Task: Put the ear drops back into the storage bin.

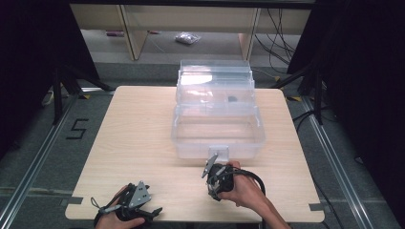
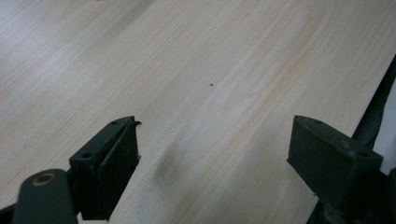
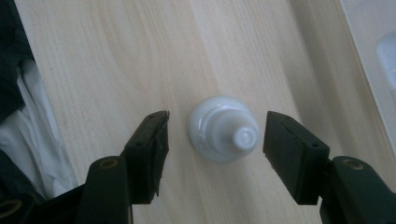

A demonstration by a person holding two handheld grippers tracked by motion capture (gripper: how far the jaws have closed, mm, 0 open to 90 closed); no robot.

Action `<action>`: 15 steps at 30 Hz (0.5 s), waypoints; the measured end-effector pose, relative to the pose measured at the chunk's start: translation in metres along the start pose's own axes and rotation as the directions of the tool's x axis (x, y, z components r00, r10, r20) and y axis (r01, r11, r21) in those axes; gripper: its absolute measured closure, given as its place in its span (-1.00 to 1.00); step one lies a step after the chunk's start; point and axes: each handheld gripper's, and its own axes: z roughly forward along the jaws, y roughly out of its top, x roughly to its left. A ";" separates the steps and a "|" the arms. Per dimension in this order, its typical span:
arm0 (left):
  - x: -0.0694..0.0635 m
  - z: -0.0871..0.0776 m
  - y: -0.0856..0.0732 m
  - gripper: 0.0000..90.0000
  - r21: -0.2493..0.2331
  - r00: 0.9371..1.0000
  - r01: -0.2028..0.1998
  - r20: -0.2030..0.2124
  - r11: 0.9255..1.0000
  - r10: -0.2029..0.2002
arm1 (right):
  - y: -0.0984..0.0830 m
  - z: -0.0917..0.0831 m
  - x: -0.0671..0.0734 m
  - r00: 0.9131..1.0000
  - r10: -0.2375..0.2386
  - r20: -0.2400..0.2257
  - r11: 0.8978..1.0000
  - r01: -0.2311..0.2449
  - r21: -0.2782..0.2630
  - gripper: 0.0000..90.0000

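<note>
One white bottle (image 3: 223, 129) | upright between right tool (image 3: 215, 137) jaws | untouched

"5" taped on floor (image 1: 76, 129)

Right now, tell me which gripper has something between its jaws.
The right gripper: a small white bottle stands between its jaws, untouched. The left gripper has bare table between its jaws.

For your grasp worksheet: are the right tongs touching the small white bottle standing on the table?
Apart. The right gripper view shows the right tongs astride the white bottle, with bare table visible between each pad and the bottle.
</note>
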 end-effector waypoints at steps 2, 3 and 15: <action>0.000 0.000 0.000 -0.65 0.005 1.000 0.000 0.007 1.000 0.000 | 0.001 0.001 -0.001 1.000 0.001 0.000 1.000 -0.001 0.004 -0.04; 0.000 0.000 0.000 -0.65 0.007 1.000 0.000 0.002 1.000 0.000 | 0.001 0.001 0.000 1.000 0.007 0.005 1.000 -0.007 0.006 -0.01; -0.001 0.002 0.000 -0.65 -0.010 1.000 0.015 -0.003 1.000 -0.015 | 0.007 0.006 0.002 1.000 -0.014 0.009 1.000 0.014 0.024 0.18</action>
